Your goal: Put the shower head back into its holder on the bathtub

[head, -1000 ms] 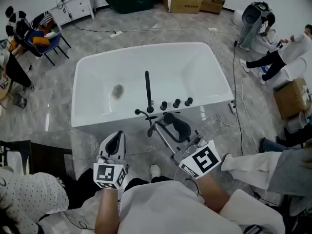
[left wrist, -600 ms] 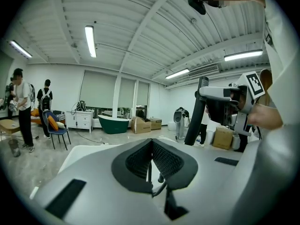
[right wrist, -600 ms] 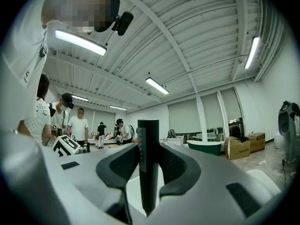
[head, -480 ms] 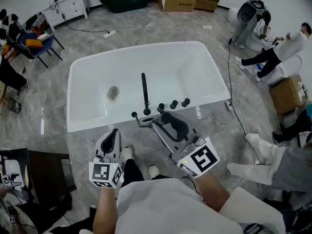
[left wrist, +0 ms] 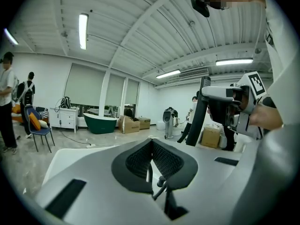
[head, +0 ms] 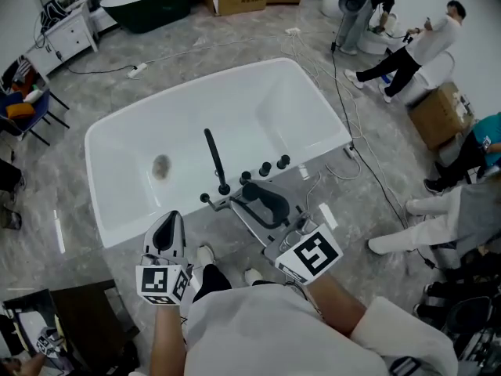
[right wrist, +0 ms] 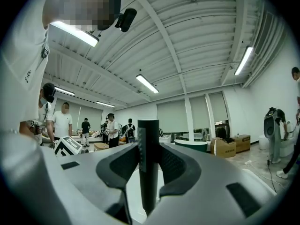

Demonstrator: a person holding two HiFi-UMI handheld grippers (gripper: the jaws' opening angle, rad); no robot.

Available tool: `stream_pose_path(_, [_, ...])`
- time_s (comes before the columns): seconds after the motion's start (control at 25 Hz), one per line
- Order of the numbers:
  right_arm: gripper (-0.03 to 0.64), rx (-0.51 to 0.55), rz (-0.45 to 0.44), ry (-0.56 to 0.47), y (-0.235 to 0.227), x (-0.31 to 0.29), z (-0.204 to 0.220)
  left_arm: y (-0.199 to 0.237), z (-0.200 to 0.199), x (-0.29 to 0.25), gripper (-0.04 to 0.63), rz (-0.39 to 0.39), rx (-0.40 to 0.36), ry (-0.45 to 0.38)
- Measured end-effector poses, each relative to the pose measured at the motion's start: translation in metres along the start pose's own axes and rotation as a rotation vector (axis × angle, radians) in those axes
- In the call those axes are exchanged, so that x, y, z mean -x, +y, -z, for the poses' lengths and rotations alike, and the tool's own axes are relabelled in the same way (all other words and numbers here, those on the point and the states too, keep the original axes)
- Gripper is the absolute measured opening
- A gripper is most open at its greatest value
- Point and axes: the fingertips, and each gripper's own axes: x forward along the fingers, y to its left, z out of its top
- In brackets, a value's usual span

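The white bathtub (head: 125, 210) lies ahead, with a tall black spout (head: 213, 159) and three black knobs (head: 264, 168) on its near rim. A small black fitting (head: 205, 198) sits left of the spout's base. My right gripper (head: 264, 200) is shut on the black shower head (right wrist: 148, 163), which stands upright between the pads. In the head view the shower head's rod (head: 249, 222) slants just in front of the rim fittings. My left gripper (head: 165, 237) is shut and holds nothing, low and left of the fittings. The left gripper view shows the shower head (left wrist: 200, 111) off to its right.
Cables (head: 352, 151) trail over the floor right of the tub. People (head: 407, 45) stand at the far right near cardboard boxes (head: 438, 112). A dark green tub (head: 149, 6) and white cabinet (head: 66, 34) are at the back. Chairs (head: 23, 104) stand at the left.
The tub has slid left and turned in the head view. Both grippers have moved along its near side, the right one still gripping the shower head.
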Motion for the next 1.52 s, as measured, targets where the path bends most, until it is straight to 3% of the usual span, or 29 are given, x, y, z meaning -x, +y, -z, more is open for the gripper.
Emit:
stream_pose_path(0.56, [0.143, -0.03, 0.101, 0.096, -0.016, -0.066, 0.034, 0.056, 0.009, -0.048, 0.012, 0.123, 0.023, 0.054])
stream_pose_path(1.04, [0.143, -0.058, 0.159, 0.21, -0.025, -0.109, 0.093, 0.085, 0.025, -0.076, 0.012, 0.229, -0.005, 0.118])
stream_pose_path(1.24, [0.143, -0.073, 0.154, 0.248, -0.029, -0.122, 0.119, 0.093, 0.042, -0.084, 0.012, 0.235, 0.009, 0.157])
stream_pose_path(1.52, [0.143, -0.104, 0.067, 0.289, -0.036, -0.135, 0.154, 0.087, 0.068, -0.097, 0.012, 0.187, 0.028, 0.217])
